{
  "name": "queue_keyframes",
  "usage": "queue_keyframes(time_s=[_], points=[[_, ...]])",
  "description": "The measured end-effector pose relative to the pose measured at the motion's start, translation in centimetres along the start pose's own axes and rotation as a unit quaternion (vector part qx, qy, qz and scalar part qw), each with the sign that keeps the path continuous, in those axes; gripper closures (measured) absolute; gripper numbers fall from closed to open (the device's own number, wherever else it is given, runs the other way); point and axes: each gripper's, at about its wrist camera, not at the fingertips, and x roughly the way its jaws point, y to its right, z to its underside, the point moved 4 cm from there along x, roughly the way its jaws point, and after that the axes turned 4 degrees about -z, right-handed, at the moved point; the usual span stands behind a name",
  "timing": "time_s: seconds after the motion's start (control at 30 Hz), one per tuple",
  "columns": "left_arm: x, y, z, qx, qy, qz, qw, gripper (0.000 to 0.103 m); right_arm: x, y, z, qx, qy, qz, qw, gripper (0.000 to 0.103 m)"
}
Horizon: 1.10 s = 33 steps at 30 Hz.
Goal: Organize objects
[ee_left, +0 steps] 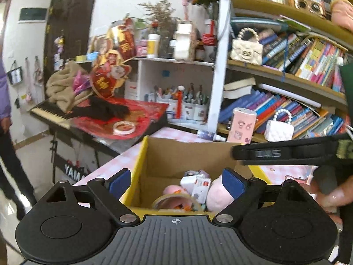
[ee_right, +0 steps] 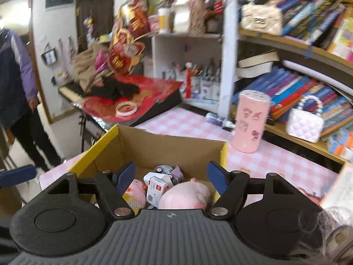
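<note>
2 open grippers point(ee_left: 174, 182) point(ee_right: 171, 176) above upright box point(ee_left: 187, 154)

My left gripper point(ee_left: 176, 182): black body, blue pads. My right gripper point(ee_right: 171, 175): the same black and blue.

Cardboard box point(ee_right: 167, 145): brown inside, yellow outside; landmark for the rest.
- Inside it: pink plush toy point(ee_right: 187, 195), white carton point(ee_right: 155, 187) with red and grey marks, lilac item point(ee_right: 174, 172).
- Under it: tablecloth point(ee_right: 187, 123), pink-and-white check.
- Right of it: pink canister point(ee_right: 251, 121) with cartoon prints.
- Beyond the canister: white quilted handbag point(ee_right: 305, 124), pearl handle.
- Left beyond it: red-and-gold sheet point(ee_left: 132, 117); on that, white tape ring point(ee_left: 124, 128).
</note>
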Motion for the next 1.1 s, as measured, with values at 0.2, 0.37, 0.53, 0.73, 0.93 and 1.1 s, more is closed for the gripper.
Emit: queue_keyframes(time_s=[0.2, 0.37, 0.53, 0.73, 0.93, 1.1], points=[[-3.6, -2.9, 1.9, -0.030, -0.011, -0.036, 0.9988, 0.011, -4.7, -1.4, 3.4, 0.038, 0.020, 0.044, 0.998, 0.031], [-5.9, -4.7, 4.5, -0.047, -0.033, -0.048, 0.9972, 0.010, -7.2, -3.8, 7.4, 0.046, 0.010, 0.059, 0.997, 0.030], [-7.7, -5.2, 7.3, -0.038, -0.058, -0.054, 0.9961, 0.010, -8.6, -5.8, 11.4, 0.032, -0.014, 0.065, 0.997, 0.030], [-9.2, -4.9, 10.2, -0.036, -0.094, -0.046, 0.9938, 0.010, -10.6, -7.3, 14.8, 0.025, -0.045, 0.079, 0.996, 0.030], [-10.4, -3.3, 12.7, 0.004, -0.120, -0.025, 0.9925, 0.010, -12.6, -7.5, 17.9, 0.025, -0.064, 0.113, 0.991, 0.030], [-10.9, -1.4, 13.6, 0.018, -0.131, 0.015, 0.9911, 0.010, -14.5, -6.0, 20.0, 0.058, -0.081, 0.155, 0.983, 0.030]])
